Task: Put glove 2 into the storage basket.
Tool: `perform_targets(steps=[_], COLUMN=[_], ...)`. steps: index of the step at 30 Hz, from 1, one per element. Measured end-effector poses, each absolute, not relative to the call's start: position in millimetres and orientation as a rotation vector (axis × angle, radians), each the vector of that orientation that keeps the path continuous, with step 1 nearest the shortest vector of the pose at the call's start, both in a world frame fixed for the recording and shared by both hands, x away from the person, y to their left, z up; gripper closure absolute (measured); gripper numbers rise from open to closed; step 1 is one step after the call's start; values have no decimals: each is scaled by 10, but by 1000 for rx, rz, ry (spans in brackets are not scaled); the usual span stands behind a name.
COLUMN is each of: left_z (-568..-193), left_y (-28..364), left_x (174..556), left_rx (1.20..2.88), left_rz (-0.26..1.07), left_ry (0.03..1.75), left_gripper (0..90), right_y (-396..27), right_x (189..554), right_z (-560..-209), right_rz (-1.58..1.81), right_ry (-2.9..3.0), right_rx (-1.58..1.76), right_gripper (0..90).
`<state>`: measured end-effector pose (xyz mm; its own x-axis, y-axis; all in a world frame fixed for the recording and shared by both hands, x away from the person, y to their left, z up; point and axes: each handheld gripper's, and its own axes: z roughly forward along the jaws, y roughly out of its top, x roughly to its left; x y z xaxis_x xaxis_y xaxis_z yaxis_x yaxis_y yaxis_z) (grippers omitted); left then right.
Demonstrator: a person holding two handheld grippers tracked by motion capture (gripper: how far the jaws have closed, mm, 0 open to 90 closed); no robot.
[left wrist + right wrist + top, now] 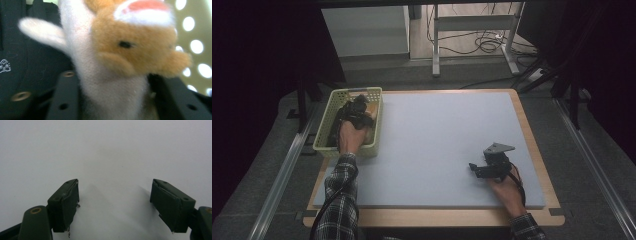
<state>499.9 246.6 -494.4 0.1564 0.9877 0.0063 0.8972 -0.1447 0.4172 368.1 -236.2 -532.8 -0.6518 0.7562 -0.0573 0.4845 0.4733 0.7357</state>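
Note:
A plush toy, orange and white with a dark eye, stands between the jaws of my left gripper. The jaws sit at its white body on either side without squeezing it, so the gripper is open. From above, the left gripper reaches down into a pale green basket at the table's far left, with the toy's orange fur beside it. My right gripper rests low over the grey mat at the near right. Its jaws are open, with bare mat between them.
A black fabric item with a small white logo lies in the basket next to the toy. The basket's perforated wall stands close behind the toy. The mat covers a wooden table; a metal stand is beyond the table.

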Motion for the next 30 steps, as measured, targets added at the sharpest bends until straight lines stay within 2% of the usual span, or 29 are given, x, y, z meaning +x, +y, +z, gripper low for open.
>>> perform_targets(steps=[2, 4, 6, 11, 14, 15, 16, 17, 20, 23, 30], left_z=[-4934, -4916, -4867, -4699, -4614, -4596, -4586, -4589, -4611, -4704, -4778], left_y=[2484, 2503, 2530, 2617, 2698, 2719, 2738, 2753, 2764, 2760, 2693], left_x=[4985, 4968, 4931, 4806, 4744, 4727, 4713, 4700, 4698, 4740, 4800], left_rx=[2120, 2106, 2096, 2058, 2030, 2019, 2013, 2008, 2009, 2002, 1995], left_rz=[413, 402, 394, 401, 410, 414, 411, 406, 415, 419, 410], left_ry=[1800, 1787, 1775, 1710, 1686, 1684, 1677, 1672, 1679, 1714, 1725], left_gripper=[302, 272, 178, 147, 236, 236, 287, 397, 543, 595, 601], right_y=[-2362, -2362, -2362, -2361, -2361, -2360, -2361, -2361, -2360, -2361, -2362], right_x=[3680, 3680, 3680, 3679, 3679, 3679, 3679, 3680, 3680, 3680, 3680], right_z=[-5328, -5328, -5328, -5328, -5328, -5328, -5328, -5328, -5328, -5328, -5327], right_rz=[997, 997, 996, 995, 995, 994, 995, 995, 994, 994, 992], right_ry=[2350, 2349, 2349, 2349, 2349, 2349, 2349, 2349, 2349, 2349, 2350], right_rx=[1042, 1041, 1041, 1042, 1041, 1042, 1042, 1042, 1042, 1042, 1042], right_gripper=[228, 228, 228, 228, 227, 227, 227, 227, 227, 227, 227])
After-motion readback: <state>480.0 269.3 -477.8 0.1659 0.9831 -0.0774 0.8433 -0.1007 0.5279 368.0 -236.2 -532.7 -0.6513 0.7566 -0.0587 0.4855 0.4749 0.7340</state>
